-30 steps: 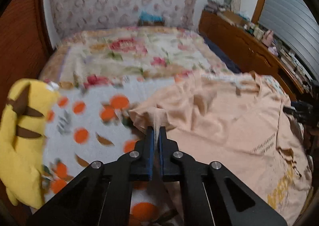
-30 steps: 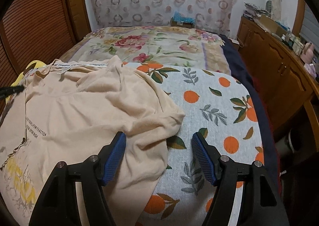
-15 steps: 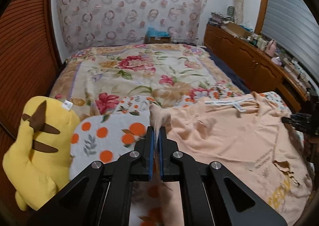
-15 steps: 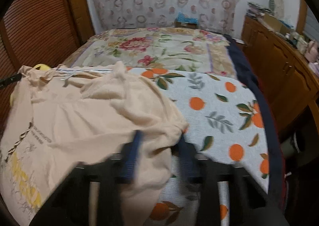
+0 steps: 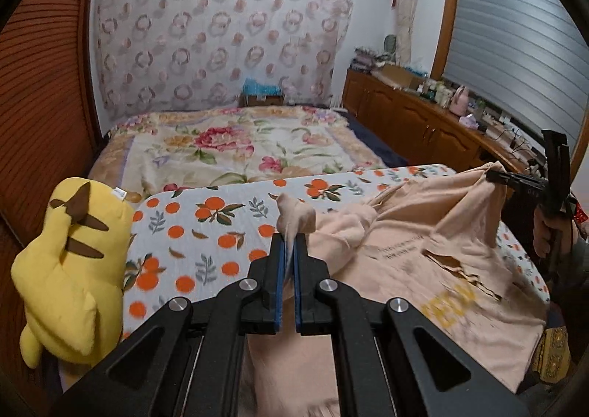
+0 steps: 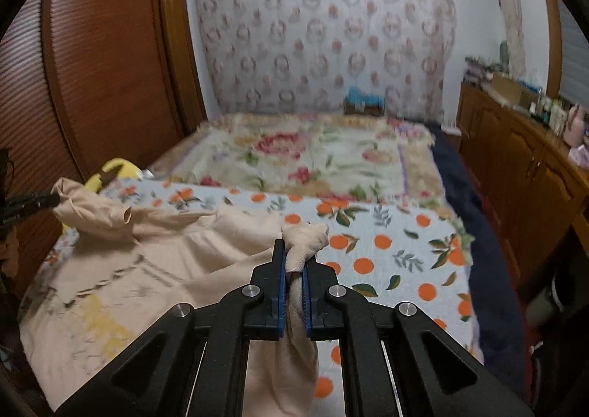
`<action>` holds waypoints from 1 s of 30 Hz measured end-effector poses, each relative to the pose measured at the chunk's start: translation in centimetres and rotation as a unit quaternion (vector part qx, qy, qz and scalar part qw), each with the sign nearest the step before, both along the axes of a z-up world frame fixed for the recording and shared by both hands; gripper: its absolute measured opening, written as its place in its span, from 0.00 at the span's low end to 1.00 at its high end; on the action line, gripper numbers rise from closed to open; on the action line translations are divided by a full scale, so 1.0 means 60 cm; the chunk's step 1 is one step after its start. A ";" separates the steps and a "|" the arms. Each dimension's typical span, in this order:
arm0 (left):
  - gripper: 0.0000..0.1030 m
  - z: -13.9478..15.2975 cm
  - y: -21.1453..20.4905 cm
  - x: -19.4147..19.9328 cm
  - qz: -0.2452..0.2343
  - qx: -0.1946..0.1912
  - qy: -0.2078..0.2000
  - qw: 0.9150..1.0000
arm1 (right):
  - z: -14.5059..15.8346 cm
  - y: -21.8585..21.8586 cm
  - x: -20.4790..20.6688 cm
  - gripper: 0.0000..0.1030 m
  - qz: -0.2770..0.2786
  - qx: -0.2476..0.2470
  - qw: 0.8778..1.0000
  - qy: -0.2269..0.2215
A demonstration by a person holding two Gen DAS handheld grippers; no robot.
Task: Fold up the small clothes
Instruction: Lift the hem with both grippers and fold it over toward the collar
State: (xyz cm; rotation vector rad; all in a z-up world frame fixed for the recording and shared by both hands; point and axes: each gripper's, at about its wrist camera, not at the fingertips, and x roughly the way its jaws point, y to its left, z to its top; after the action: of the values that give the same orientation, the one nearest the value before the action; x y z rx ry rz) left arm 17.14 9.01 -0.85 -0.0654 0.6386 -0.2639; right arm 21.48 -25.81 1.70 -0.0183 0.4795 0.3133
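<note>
Both my feeds are dim and warm, just soft indoor light, no glare or hard shadows. Heavy fisheye bending with black vignette corners. Right wrist view is smeared with motion blur; left is sharper, blurry only low down.

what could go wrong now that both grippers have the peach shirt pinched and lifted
The left gripper pinches only a thin tuft of the peach shirt, so that corner might slip out. The right gripper clamps a thick wad, which could hold a crease. The hanging cloth may drag the orange-print cloth askew.
</note>
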 end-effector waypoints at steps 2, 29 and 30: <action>0.05 0.002 0.004 -0.029 0.002 0.002 -0.009 1.000 | 0.003 -0.008 -0.036 0.06 0.003 0.004 1.000 -0.014; 0.05 -0.102 0.040 -0.341 0.077 0.017 0.025 0.997 | -0.090 -0.098 -0.384 0.07 0.017 -0.007 0.998 0.061; 0.05 -0.112 0.042 -0.338 0.079 0.014 0.033 0.996 | -0.099 -0.100 -0.378 0.07 0.014 -0.001 0.997 0.071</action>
State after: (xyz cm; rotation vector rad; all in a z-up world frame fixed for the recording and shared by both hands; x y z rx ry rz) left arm -3.12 11.53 -7.57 -0.0971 0.6985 -0.0998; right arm -1.18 -31.83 -4.23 -0.0048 0.6208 0.3433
